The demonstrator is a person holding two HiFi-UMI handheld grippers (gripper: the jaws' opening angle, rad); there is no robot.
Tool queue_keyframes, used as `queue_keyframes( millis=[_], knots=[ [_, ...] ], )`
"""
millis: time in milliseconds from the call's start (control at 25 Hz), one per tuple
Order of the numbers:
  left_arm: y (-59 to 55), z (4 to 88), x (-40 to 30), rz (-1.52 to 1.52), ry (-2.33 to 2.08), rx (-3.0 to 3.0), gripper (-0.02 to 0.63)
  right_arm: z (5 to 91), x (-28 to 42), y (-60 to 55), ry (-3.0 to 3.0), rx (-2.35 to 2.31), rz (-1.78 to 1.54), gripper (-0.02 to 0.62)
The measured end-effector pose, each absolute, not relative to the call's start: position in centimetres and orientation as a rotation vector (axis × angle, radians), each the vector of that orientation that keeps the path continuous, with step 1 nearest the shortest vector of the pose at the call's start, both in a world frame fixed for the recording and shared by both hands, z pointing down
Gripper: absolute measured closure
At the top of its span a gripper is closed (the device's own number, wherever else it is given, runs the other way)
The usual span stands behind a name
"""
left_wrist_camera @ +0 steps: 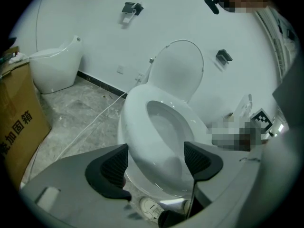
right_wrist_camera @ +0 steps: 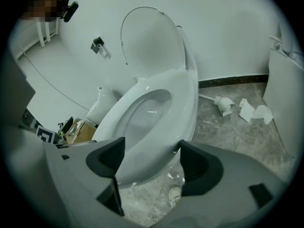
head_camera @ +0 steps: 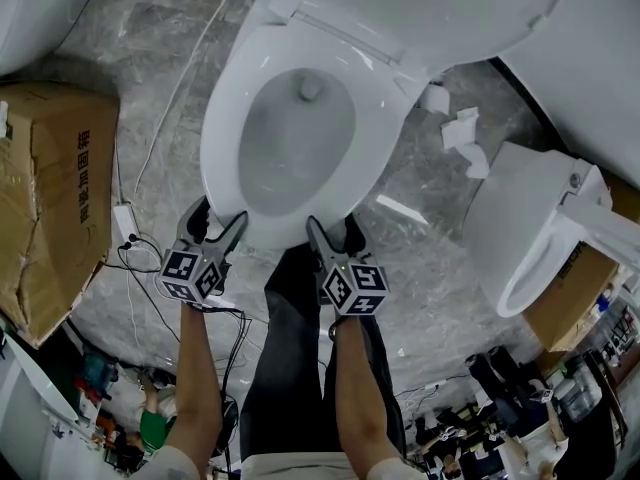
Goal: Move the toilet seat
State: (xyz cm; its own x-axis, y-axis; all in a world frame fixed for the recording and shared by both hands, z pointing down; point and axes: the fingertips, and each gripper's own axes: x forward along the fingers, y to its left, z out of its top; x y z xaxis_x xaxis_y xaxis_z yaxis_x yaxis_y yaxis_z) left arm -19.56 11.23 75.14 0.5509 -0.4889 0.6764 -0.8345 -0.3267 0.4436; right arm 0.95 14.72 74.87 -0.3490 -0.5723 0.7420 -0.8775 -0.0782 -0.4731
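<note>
A white toilet stands before me with its seat ring (head_camera: pixel 222 118) lying flat on the bowl and its lid (head_camera: pixel 420 3) raised against the wall. My left gripper (head_camera: pixel 220 218) is open just short of the bowl's front left edge. My right gripper (head_camera: pixel 332 228) is open at the front right edge. In the left gripper view the seat (left_wrist_camera: pixel 135 122) shows beyond the spread gripper (left_wrist_camera: pixel 156 163), with the lid (left_wrist_camera: pixel 178 70) upright behind it. The right gripper view shows the seat (right_wrist_camera: pixel 185 99) and lid (right_wrist_camera: pixel 152 42) past the open gripper (right_wrist_camera: pixel 152 159). Neither gripper holds anything.
A cardboard box (head_camera: pixel 50 188) stands on the left with a power strip (head_camera: pixel 125 223) and a white cable (head_camera: pixel 185 78) beside it. Another toilet (head_camera: pixel 530 228) stands close on the right, and crumpled paper (head_camera: pixel 460 133) lies on the marble floor. The person's legs (head_camera: pixel 300 368) are below the grippers.
</note>
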Motion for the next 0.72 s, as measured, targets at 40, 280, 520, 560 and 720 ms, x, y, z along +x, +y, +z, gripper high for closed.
queue_keyframes(
  millis=[40, 280, 520, 560, 720],
  knots=[
    [11.2, 74.7, -19.6, 0.544, -1.067, 1.988, 0.236, 74.5, 1.0, 14.7, -1.897, 1.573, 1.395, 0.229],
    [10.8, 71.3, -19.3, 0.497, -1.084, 2.019, 0.241, 71.8, 1.2, 14.4, -1.938, 1.599, 1.374, 0.229],
    [9.9, 67.1, -18.8, 0.403, -1.109, 2.050, 0.241, 68.5, 1.6, 13.8, -1.980, 1.637, 1.339, 0.229],
    [9.7, 66.4, -18.7, 0.383, -1.113, 2.053, 0.240, 68.0, 1.7, 13.7, -1.988, 1.640, 1.333, 0.230],
    [9.1, 64.3, -18.5, 0.323, -1.123, 2.054, 0.235, 66.3, 1.9, 13.3, -2.011, 1.665, 1.335, 0.232]
  ],
)
